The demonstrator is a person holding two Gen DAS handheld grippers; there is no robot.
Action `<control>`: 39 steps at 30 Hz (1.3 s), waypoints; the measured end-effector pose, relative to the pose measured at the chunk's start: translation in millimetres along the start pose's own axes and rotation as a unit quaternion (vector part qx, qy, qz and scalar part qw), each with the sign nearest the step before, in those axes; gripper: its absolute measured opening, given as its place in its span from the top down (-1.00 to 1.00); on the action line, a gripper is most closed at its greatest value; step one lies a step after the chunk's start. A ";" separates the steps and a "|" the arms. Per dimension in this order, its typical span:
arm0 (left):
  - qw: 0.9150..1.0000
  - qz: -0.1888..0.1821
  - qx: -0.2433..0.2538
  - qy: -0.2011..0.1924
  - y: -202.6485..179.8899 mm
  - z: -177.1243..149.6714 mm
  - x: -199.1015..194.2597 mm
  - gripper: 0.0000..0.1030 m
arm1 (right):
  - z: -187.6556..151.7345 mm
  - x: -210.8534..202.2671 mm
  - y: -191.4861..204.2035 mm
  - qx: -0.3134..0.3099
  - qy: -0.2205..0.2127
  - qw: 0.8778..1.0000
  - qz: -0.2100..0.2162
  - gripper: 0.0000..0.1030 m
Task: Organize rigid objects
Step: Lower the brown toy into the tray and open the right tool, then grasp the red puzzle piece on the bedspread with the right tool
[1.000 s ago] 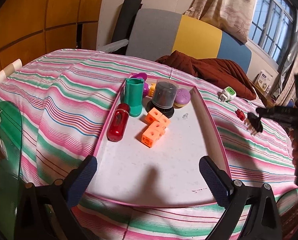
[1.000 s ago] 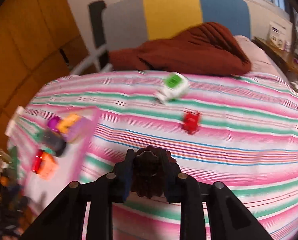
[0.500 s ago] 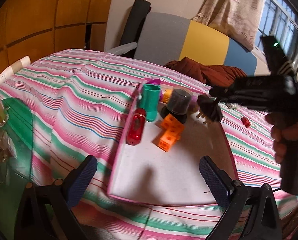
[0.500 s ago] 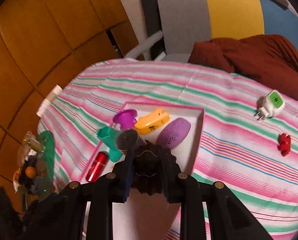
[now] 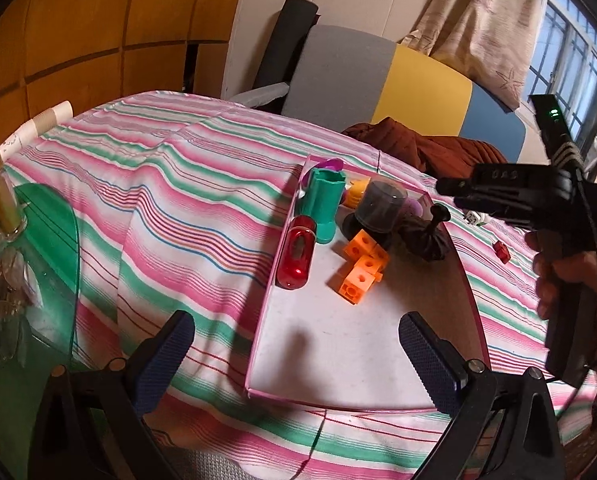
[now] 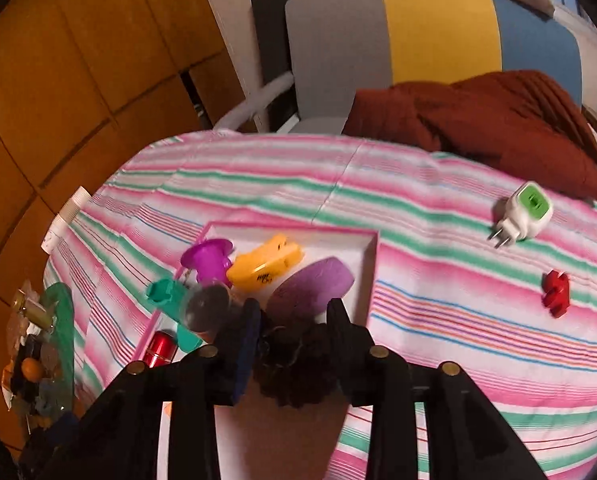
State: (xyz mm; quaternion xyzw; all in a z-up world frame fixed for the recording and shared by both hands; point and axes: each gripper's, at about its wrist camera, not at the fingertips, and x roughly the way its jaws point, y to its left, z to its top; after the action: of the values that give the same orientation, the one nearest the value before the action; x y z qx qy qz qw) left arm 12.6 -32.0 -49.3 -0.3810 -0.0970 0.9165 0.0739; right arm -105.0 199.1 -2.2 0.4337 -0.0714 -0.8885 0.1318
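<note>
Releasing dark ruffled object (image 6: 298,356) over tray (image 6: 372,264), lower centre | right tongs (image 6: 294,320) opening around it | left tongs (image 5: 298,352) open, empty | object looks light, knobbed; grip body sides.

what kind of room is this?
Likely a home living or dining room: striped tablecloth on the table, a curtained window, a colour-block chair with a brown garment draped on it.

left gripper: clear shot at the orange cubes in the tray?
Probably yes. The left gripper, jaws open and empty, faces the orange cubes across bare tray floor. The right gripper, jaws opening over a dark object, sits just beyond them.
</note>
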 end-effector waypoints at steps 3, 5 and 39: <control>1.000 -0.001 -0.001 0.001 -1.2 0.1 1.0 -0.99 | -0.5 -21.2 -13.4 0.014 -0.022 1.000 0.006 0.32; 1.000 -0.002 0.000 0.005 -2.9 -0.6 3.0 -0.99 | -3.5 -31.8 -25.2 0.026 -0.030 0.999 0.002 0.29; 0.992 -0.023 0.121 0.024 -86.0 -5.4 8.6 -0.99 | -21.2 -22.1 -241.6 0.187 -0.011 0.977 -0.099 0.26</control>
State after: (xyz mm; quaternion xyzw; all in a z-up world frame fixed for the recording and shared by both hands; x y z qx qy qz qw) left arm 15.8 54.0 -38.8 -0.3891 0.0076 0.9100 0.1430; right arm -116.9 436.1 -56.9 0.4458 -0.1943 -0.8728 -0.0414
